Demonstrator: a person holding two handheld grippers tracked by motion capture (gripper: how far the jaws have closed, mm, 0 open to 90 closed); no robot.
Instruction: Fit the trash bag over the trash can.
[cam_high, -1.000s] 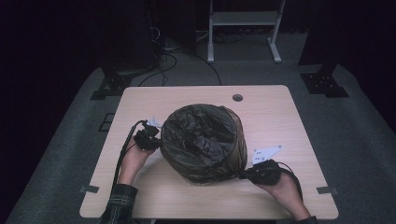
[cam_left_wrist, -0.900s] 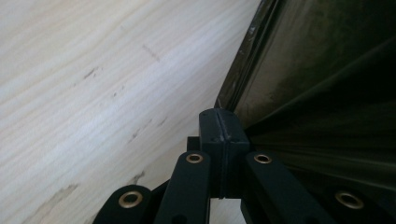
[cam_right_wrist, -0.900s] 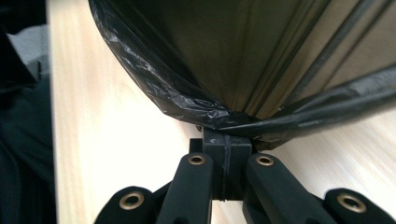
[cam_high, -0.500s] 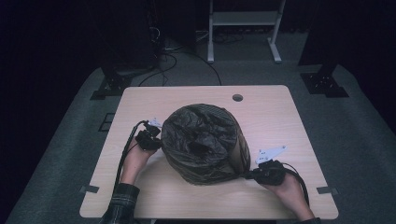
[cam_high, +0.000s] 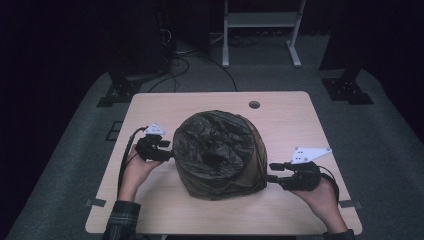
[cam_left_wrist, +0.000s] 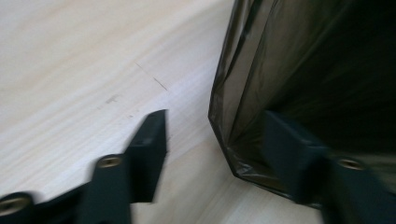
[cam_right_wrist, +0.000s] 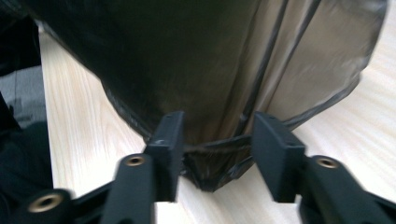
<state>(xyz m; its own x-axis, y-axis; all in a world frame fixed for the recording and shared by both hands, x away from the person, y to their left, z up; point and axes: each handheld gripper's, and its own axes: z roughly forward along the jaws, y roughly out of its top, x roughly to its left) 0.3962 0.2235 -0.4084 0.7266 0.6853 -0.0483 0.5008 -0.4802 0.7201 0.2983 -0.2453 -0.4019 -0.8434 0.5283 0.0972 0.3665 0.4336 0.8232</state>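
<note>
A dark, crinkled plastic bag (cam_high: 217, 152) stands domed over a round shape in the middle of the wooden table (cam_high: 280, 110). My left gripper (cam_high: 167, 151) is at the bag's left side. In the left gripper view its jaws have just been opening; the left gripper (cam_left_wrist: 217, 140) stands open, the bag's lower edge (cam_left_wrist: 233, 116) slack beside the right jaw. My right gripper (cam_high: 274, 171) is at the bag's lower right. Its jaws have just been opening too; the right gripper (cam_right_wrist: 222, 140) is open with a loose fold of the bag (cam_right_wrist: 215, 163) between the pads, not pinched.
A round cable hole (cam_high: 254, 104) sits near the table's far edge. Behind the table are a white-framed stand (cam_high: 260, 20), floor cables (cam_high: 180, 55) and black stand feet (cam_high: 117, 92) at left and right. Bare tabletop lies in front of the bag.
Both pairs of jaws have gone from shut on the bag's lower edge to open, letting it go. The right hand has drawn back a little to the right; the bag has settled narrower.
</note>
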